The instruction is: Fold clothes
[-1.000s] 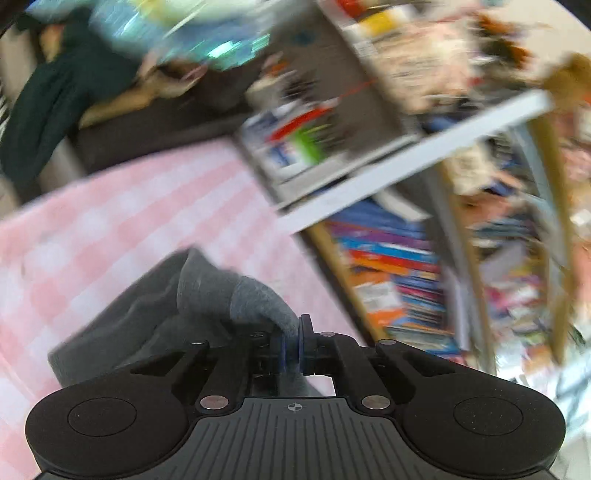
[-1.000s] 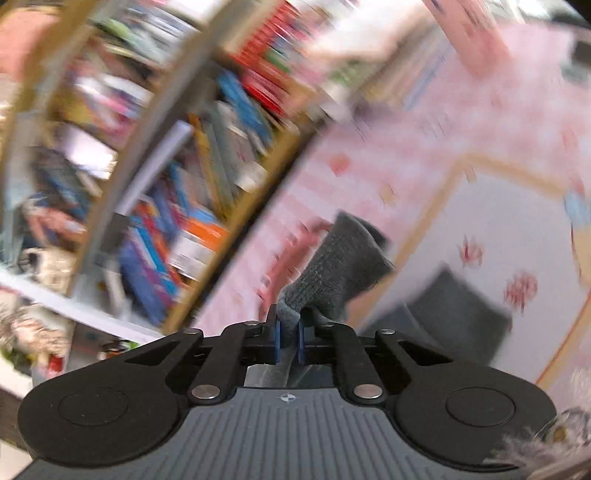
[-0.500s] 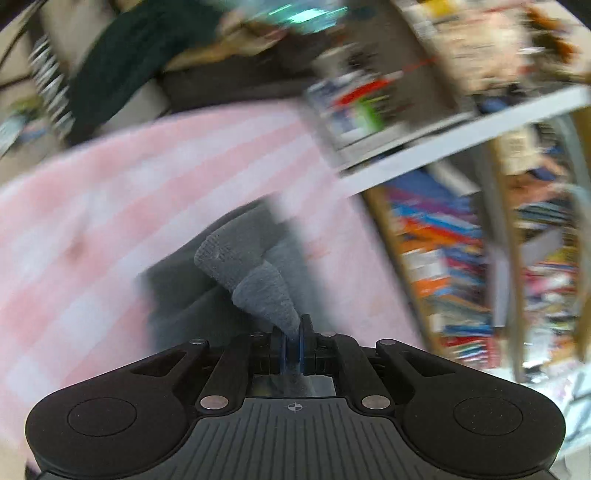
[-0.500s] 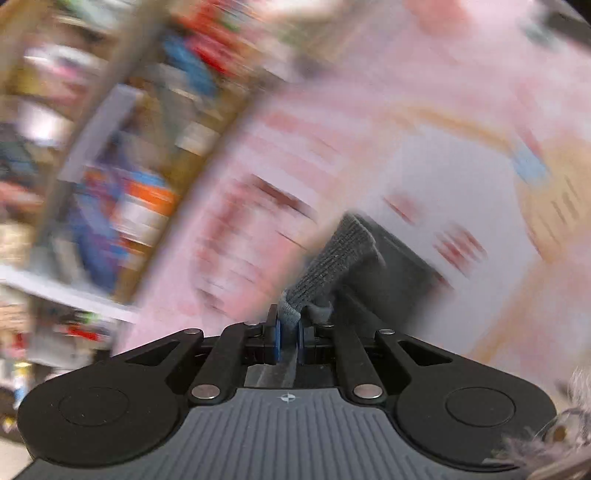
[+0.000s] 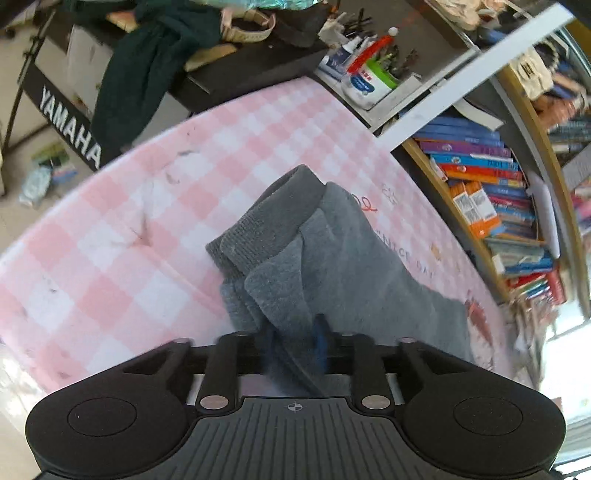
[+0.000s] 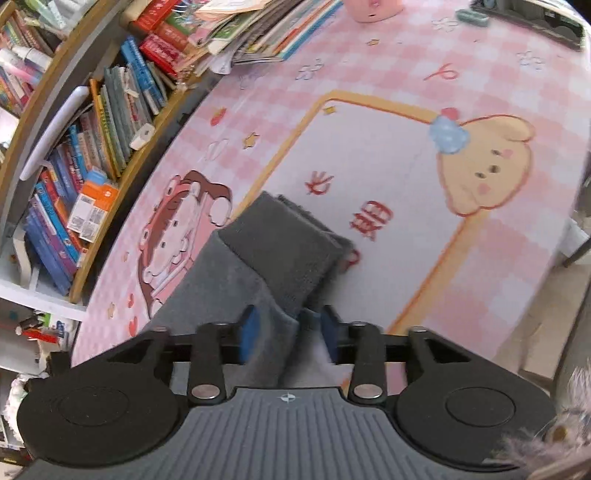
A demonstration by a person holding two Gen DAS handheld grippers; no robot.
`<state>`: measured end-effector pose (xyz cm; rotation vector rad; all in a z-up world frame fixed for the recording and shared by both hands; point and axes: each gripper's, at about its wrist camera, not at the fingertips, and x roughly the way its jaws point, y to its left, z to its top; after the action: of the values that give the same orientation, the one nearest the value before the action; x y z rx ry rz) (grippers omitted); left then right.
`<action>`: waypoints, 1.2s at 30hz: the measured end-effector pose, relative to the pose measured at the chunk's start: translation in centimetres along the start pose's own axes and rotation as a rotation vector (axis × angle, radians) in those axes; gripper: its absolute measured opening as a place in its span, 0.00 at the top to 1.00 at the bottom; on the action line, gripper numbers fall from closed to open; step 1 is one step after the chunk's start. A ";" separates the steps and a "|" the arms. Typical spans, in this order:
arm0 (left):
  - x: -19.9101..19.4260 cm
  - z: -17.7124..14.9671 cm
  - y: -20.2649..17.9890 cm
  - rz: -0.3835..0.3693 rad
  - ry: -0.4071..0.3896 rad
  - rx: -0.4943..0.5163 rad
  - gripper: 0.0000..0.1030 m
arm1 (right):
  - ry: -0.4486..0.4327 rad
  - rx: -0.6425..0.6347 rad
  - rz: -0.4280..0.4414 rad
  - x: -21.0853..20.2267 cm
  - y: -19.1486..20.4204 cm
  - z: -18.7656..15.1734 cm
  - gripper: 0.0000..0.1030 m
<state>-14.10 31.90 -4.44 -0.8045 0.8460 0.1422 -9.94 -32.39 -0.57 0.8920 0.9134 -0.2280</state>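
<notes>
A grey knitted garment (image 5: 332, 258) lies folded on the pink checked table mat (image 5: 110, 240); its ribbed edge points away from me. My left gripper (image 5: 293, 345) is open, its blue pads apart with a fold of the grey cloth loose between them. In the right wrist view the same grey garment (image 6: 273, 251) lies folded on the mat (image 6: 369, 155). My right gripper (image 6: 288, 336) is open, its pads spread on either side of the cloth's near corner.
Shelves of books (image 5: 491, 206) run along the table's far side and show in the right wrist view (image 6: 92, 122). A Yamaha keyboard (image 5: 70, 129) with a dark green cloth (image 5: 147, 62) stands beyond the left end. Stacked books (image 6: 258, 33) lie on the mat.
Both grippers were shut on the grey garment and carried it down over itself. Now both have opened and the garment lies folded on the mat.
</notes>
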 end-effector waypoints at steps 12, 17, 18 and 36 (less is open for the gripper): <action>2.5 0.2 1.5 -0.026 -0.048 -0.361 0.61 | 0.063 0.025 0.012 3.1 0.6 -0.5 0.66; 5.6 2.1 0.5 -0.074 -0.056 -0.448 0.83 | 0.049 -0.001 0.017 5.9 2.8 0.9 0.87; 6.1 2.7 0.2 -0.083 -0.061 -0.441 0.86 | 0.041 -0.020 0.018 6.6 3.6 1.4 0.88; 5.3 3.0 -0.1 -0.072 -0.134 -0.317 0.90 | -0.036 -0.147 -0.011 8.2 6.2 1.1 0.86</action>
<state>-8.71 32.85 -6.97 -1.1083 0.6750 0.2678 -0.99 -27.79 -2.95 0.7452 0.8898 -0.1841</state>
